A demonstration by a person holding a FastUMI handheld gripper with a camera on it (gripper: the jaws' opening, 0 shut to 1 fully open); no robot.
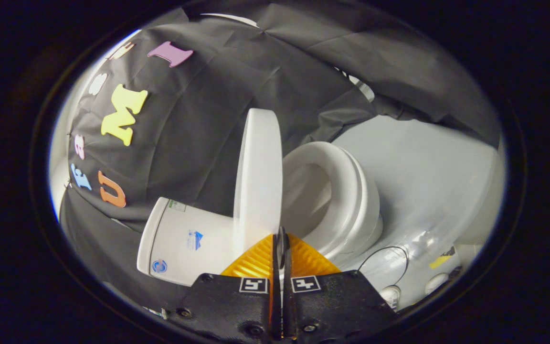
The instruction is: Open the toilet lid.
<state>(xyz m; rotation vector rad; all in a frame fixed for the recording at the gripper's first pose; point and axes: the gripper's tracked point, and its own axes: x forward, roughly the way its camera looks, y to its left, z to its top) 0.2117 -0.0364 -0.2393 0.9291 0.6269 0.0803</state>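
The white toilet appears tipped sideways in this view. Its lid [258,177] is raised and seen edge-on, standing between the tank [184,241] and the seat ring [346,191], well away from the seat. The open bowl [306,200] shows inside the ring. My gripper [282,241] is shut, its two fingers pressed together with nothing between them. The fingertips sit right at the lid's near rim, on the side facing the seat; whether they touch it I cannot tell.
Black cloth wall hangs behind the tank and lid. A pale floor [428,172] spreads beyond the seat, with a thin black cable loop [389,260] and a yellow mark [439,261] lying on it near the toilet base.
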